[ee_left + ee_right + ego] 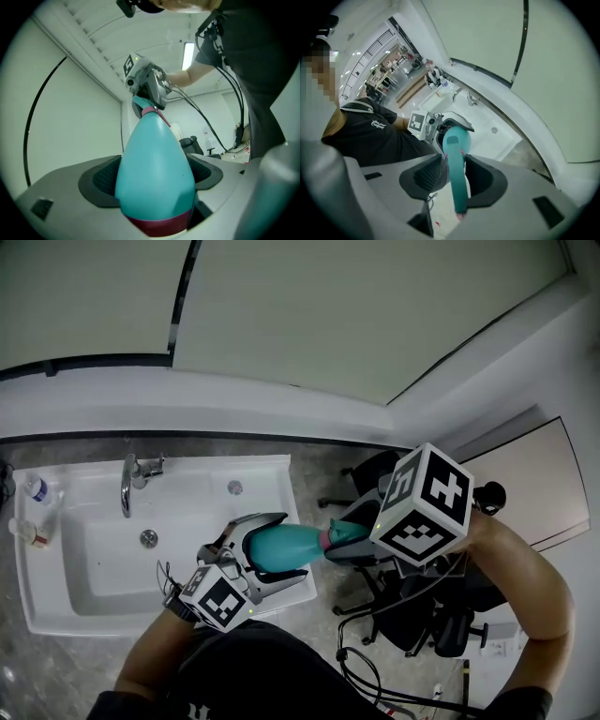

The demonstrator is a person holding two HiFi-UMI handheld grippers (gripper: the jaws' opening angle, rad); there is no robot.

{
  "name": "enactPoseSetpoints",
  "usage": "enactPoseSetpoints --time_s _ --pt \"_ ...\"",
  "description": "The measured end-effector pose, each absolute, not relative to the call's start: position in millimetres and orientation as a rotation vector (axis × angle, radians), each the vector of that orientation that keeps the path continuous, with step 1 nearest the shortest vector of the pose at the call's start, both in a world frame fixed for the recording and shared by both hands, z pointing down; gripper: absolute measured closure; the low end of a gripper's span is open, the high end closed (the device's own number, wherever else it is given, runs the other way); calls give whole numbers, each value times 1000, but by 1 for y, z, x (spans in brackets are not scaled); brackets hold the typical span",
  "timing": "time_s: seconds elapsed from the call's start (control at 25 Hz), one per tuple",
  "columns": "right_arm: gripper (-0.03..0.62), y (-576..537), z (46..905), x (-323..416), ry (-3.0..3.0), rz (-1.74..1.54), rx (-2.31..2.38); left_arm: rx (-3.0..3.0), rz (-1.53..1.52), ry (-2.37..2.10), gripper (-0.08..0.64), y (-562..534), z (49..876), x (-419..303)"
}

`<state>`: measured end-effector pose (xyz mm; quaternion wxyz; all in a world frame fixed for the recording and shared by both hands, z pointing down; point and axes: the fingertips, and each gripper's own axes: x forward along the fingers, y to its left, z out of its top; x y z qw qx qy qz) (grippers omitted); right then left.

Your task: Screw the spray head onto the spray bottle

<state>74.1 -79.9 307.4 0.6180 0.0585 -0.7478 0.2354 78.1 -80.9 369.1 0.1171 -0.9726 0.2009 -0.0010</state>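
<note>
A teal spray bottle [281,547] lies level between the jaws of my left gripper [283,549], which is shut on its body. In the left gripper view the bottle [154,173] fills the gap, with a maroon band at its base. Its neck points at my right gripper [352,540], under the marker cube [424,505]. That gripper is shut on the teal spray head [343,532], which sits at the bottle's neck [149,111]. In the right gripper view the spray head [457,178] runs between the pads, with the bottle [458,137] just beyond it.
A white sink [274,467] with a chrome faucet [131,484] lies below and to the left. Small bottles [36,489] stand at its left edge. Black office chairs [441,624] and cables [361,662] are on the floor to the right.
</note>
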Motion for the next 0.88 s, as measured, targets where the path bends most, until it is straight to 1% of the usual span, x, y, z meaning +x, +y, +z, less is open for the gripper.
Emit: enactPoseSetpoints --time_s 0.16,0.48,0.56,0.64,0.72,0.8,0.88 --pt "457 -87 290 79 -1794 499 189 -2878 79 583 135 -85 359 68" --pt "459 -66 264 69 -1903 538 163 -2902 60 603 135 -96 361 64" --pt "459 -62 259 60 -1943 571 136 -2953 139 519 135 -92 355 66" --pt "459 -57 250 58 -1969 528 66 -3035 281 379 135 -84 349 65" --pt "459 -49 238 71 -1930 310 -51 -3120 385 217 135 -76 346 64" --pt "458 -55 226 88 -1854 -50 -93 -3177 464 50 135 -66 344 61" --pt "457 -67 225 85 -1840 -376 -88 -3214 549 -142 135 -52 338 59"
